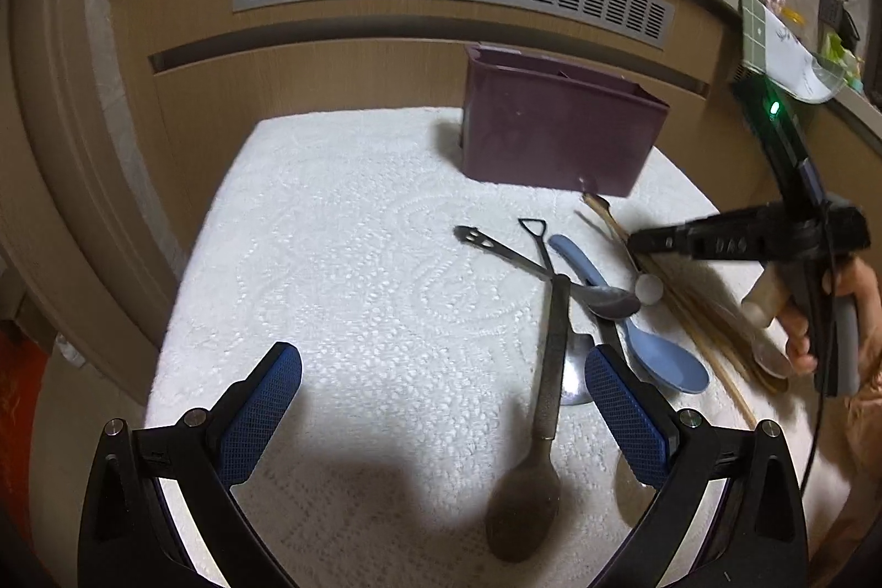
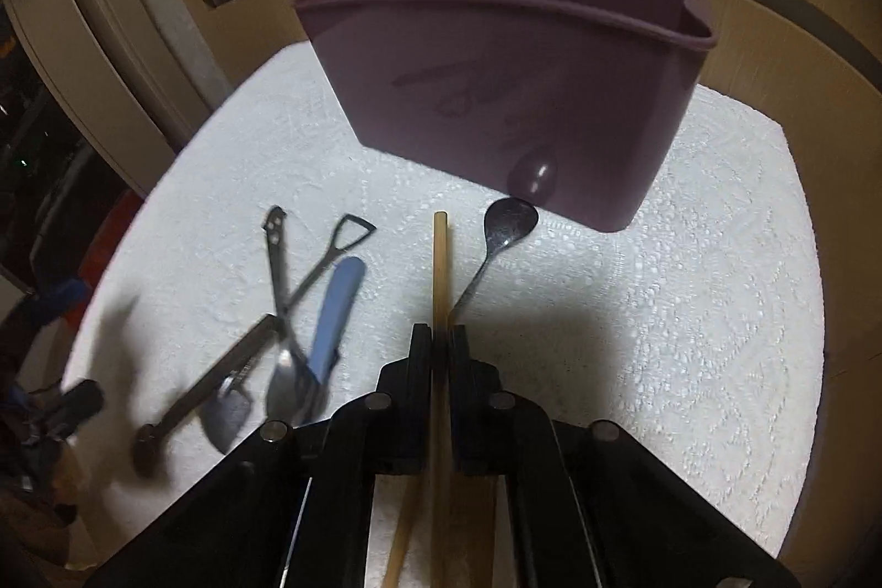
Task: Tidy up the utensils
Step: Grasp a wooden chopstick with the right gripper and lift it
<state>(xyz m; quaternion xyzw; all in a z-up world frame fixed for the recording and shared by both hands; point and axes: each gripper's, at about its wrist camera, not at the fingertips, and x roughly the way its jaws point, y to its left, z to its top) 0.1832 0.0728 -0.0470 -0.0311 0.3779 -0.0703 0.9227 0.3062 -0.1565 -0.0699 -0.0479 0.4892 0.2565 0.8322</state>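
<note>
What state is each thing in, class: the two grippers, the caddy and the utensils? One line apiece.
Left gripper: open, holding nothing.
Right gripper: shut on wooden chopstick.
Purple caddy: upright; no utensil visible inside.
Blue spoon: lying on white mat.
Metal spoons: lying crossed in a heap.
</note>
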